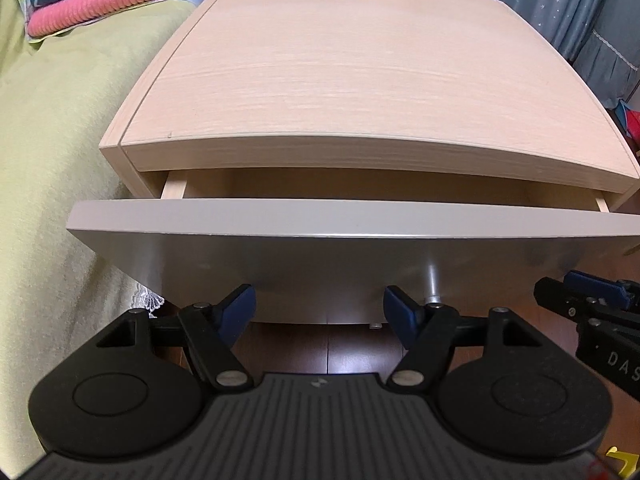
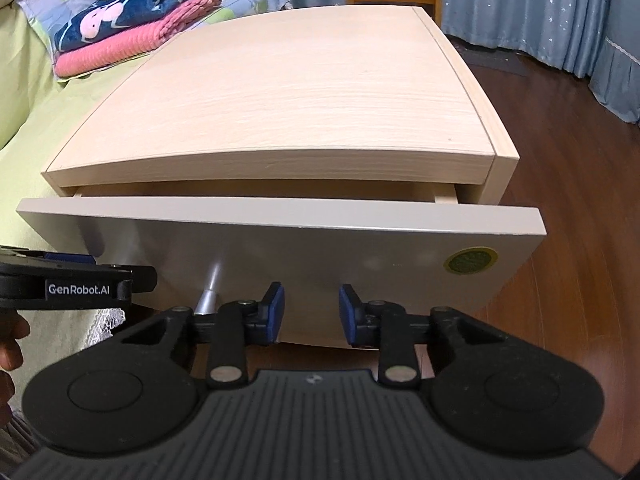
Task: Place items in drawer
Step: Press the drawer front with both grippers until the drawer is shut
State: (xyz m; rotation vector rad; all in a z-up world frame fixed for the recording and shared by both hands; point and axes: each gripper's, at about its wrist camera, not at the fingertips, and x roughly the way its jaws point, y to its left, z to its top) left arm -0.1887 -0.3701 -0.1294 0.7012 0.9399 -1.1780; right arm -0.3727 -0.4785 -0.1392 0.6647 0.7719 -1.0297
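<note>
In the left wrist view, the left gripper (image 1: 319, 307) hangs low in front of the nightstand (image 1: 360, 72), its blue pads spread wide with nothing between them. The drawer (image 1: 340, 220) is pulled partly out — its pale front panel runs left to right straight ahead of the fingers, and only a narrow slot of the inside shows under the top. No items are visible in that slot or in the tool. The metal handle (image 1: 432, 286) juts from the panel just right of the right-hand pad, near but not between the pads. The right gripper (image 1: 580, 300) enters at the far right edge.

In the right wrist view, the right gripper (image 2: 311, 312) is also apart and empty, facing the same panel. Here the handle (image 2: 210, 286) lies to its left, between the two tools; the left gripper (image 2: 76, 280) shows at the left edge. The handle's long axis points out toward the cameras, and it looks about equally near to either tool — I cannot tell which is closer. Folded blankets (image 2: 132, 20) lie on the bed beyond.
</note>
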